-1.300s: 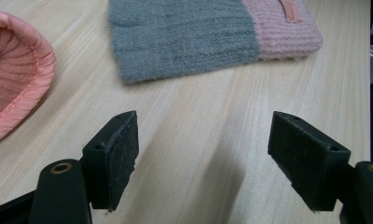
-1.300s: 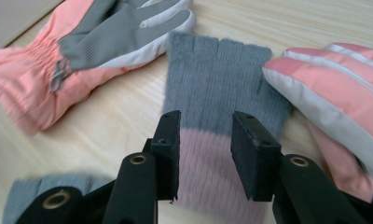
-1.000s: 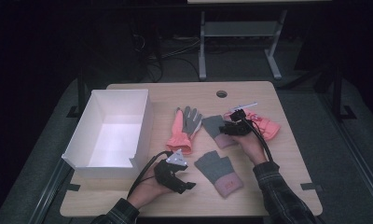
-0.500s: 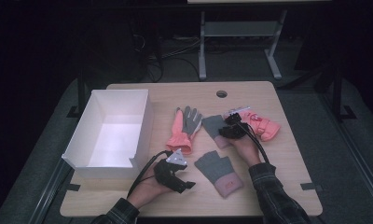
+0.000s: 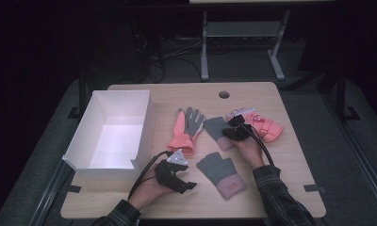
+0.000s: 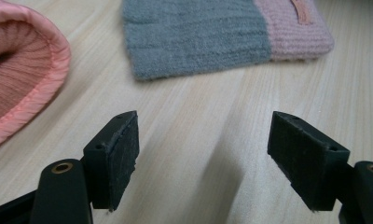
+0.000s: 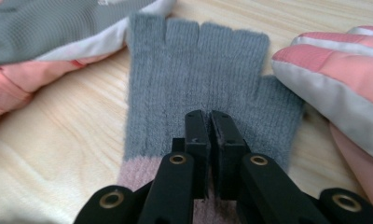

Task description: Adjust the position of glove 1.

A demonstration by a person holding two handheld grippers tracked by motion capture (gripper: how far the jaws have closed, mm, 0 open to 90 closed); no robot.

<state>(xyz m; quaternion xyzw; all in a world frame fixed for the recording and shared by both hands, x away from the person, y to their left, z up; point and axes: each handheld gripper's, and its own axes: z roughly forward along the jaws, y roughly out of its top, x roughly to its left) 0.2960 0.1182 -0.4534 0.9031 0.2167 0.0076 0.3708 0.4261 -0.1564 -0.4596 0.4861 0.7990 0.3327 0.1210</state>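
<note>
Pinching down, my right gripper [image 7: 208, 126] had just been closing, and its jaws stood together on the knit of the grey fingerless glove [image 7: 208, 70], a fold of wool nipped between the pads near where grey met the pink cuff. I read that as taking hold low on the palm so the whole glove would lift in one piece. From above, that right gripper [image 5: 237, 131] sat well to the right of the white box [image 5: 78, 151], over the far grey glove [image 5: 214, 126].

My left gripper [image 6: 203, 158] held its jaws wide apart with only bare table [image 6: 198, 130] between them, nothing gripped. I judged it was parked at the ready, just right of the box's near corner, where the left gripper [image 5: 177, 175] rested on the wood.

Counting outward from the box: one coral-and-grey work glove [image 5: 185, 129] lay nearest, fingers pointing away; then the grey glove in my grip; then a second coral glove [image 5: 266, 128] farthest right, touching the gripper's far side. A second grey fingerless glove [image 5: 222, 172] lay nearer me, to the right of the box. So two coral, two grey, four gloves, one box, open and, I judged, waiting for them.
</note>
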